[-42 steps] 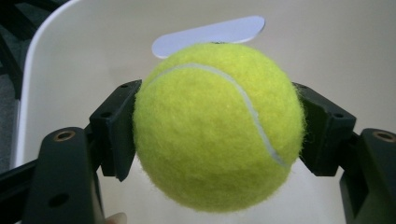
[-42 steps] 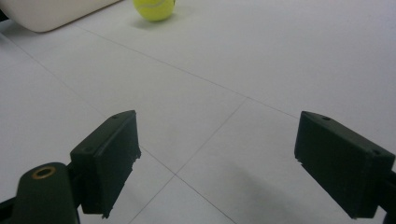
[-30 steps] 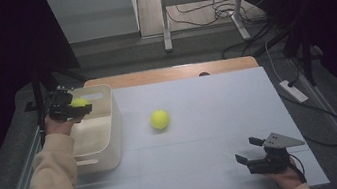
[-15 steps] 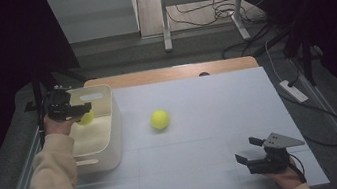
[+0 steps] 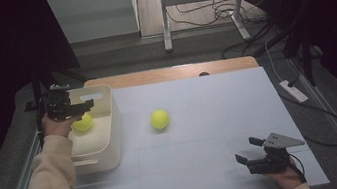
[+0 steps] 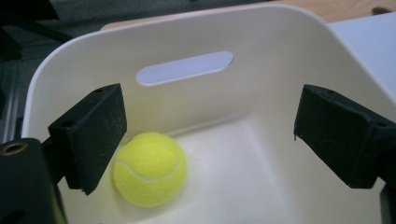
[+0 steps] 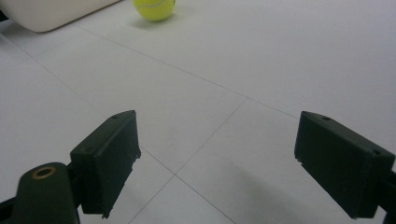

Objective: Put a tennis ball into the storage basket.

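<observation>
A yellow tennis ball (image 6: 149, 169) is seen lying on the floor of the white bin (image 6: 289, 56), near its far wall and clear of both jaws. The left gripper (image 5: 82, 107) is held above the bin; its jaws have just been opening and are spread, with nothing between them. A second tennis ball (image 5: 159, 119) is found on the white table (image 5: 208, 169). The right gripper (image 5: 247, 152) is held low at the near right, its jaws spread and empty.

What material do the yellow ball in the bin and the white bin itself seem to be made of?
Ball: probably felt over rubber; fuzzy matte nap and a curved white seam, like a tennis ball. Bin: likely moulded plastic; smooth satin walls, rounded corners, a cut-out handle slot.
</observation>
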The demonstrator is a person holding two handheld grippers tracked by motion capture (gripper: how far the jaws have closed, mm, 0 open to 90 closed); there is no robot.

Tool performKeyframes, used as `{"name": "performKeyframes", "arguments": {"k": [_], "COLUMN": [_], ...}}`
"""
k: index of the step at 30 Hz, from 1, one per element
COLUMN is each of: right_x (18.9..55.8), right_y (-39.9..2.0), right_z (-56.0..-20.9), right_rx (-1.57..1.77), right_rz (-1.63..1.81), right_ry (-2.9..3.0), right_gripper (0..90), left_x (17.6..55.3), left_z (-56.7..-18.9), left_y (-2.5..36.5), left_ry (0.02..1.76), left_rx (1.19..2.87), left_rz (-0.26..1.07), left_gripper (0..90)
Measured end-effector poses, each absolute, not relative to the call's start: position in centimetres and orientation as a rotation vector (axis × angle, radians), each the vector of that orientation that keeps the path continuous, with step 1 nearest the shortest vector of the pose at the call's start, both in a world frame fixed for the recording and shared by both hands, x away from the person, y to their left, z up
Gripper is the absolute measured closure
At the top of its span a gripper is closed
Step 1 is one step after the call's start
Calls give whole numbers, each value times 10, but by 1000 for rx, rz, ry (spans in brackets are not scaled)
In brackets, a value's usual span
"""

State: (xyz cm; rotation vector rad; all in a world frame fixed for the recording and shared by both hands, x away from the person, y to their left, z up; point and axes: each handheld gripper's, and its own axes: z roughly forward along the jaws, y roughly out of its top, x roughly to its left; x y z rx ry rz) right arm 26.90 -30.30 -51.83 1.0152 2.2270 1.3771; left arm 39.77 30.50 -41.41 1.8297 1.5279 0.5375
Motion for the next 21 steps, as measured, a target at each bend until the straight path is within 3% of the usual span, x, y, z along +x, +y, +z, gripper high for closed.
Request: {"name": "performKeyframes", "arguments": {"k": [21], "right_x": [269], "right_y": [-304], "right_z": [-517], "right_rx": [1012], "right_rz": [1377], "right_ry": [2224], "right_gripper": [136], "left_x": [373], "left_z": [-405], "left_y": [283], "left_ry": [1316], "left_rx": [1793], "left_rz": [477], "left_gripper": [118]}}
